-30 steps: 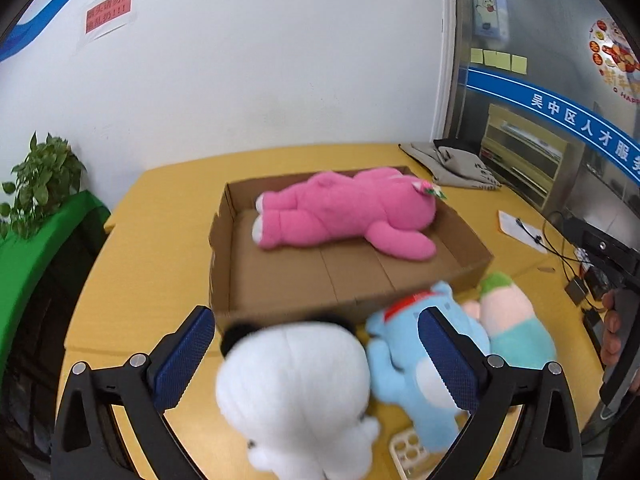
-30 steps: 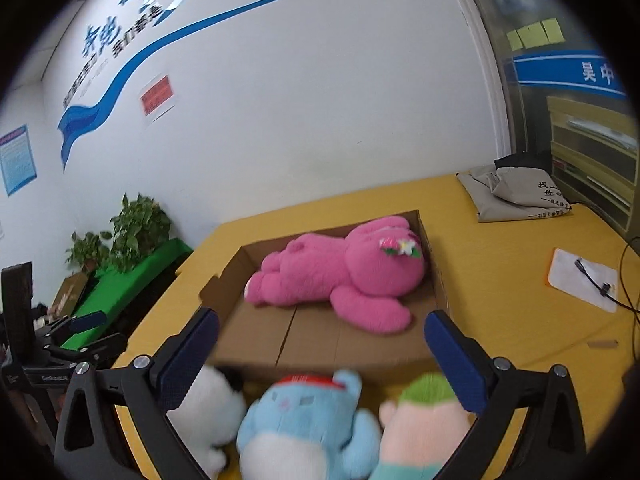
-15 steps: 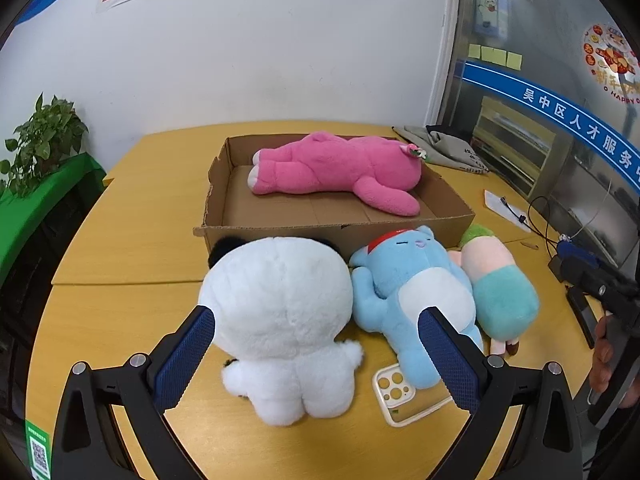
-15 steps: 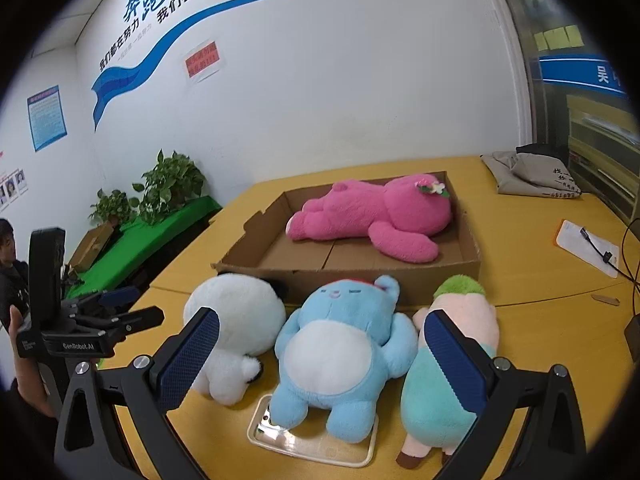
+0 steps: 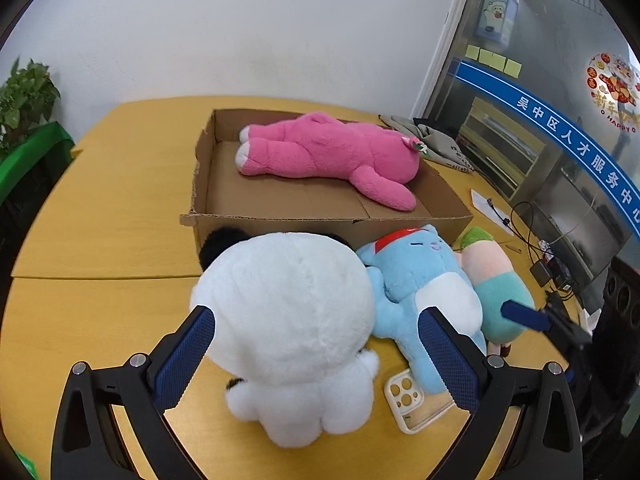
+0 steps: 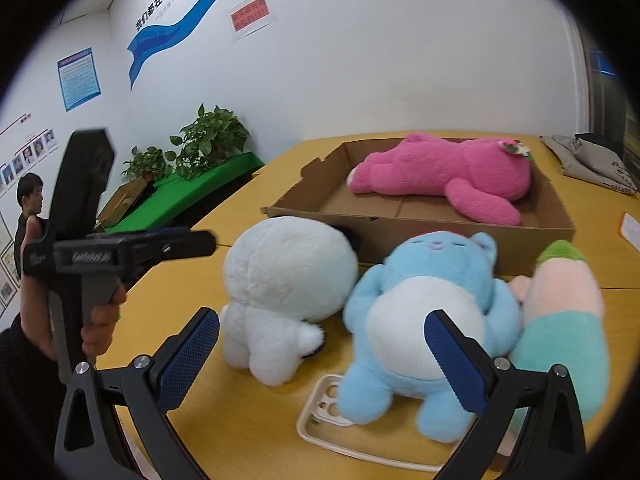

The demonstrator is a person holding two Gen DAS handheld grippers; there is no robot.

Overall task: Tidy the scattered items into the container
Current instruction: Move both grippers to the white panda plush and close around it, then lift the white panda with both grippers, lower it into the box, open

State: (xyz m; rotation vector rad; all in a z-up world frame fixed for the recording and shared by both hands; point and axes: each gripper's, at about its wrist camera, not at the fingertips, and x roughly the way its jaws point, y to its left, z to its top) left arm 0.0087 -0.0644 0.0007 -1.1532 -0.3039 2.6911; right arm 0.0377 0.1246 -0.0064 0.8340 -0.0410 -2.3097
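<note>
Your left tongs are spread wide and grasp nothing; the white plush sits between the two blue pads, its back toward you, though neither pad clearly presses into the fur. Your right tongs are likewise released and empty, with the blue plush lying on its back between and just beyond the pads. In the right wrist view your left hand grips the handle of the other tool at the left edge.

The three loose toys lie side by side on the yellow table, touching one another: the white plush on the left, the blue plush in the middle, and a pink-and-teal plush with a green tuft on the right. A clear phone case lies flat on the table, partly under the blue plush's legs.

Just behind the toys stands the shallow cardboard box, its near wall touching or nearly touching their heads. Inside it, toward the far side, a pink plush lies stretched out on its side, the rest of the box floor bare.

Beyond the box a grey cloth bag rests on the table, and potted plants stand on a green ledge by the wall.
</note>
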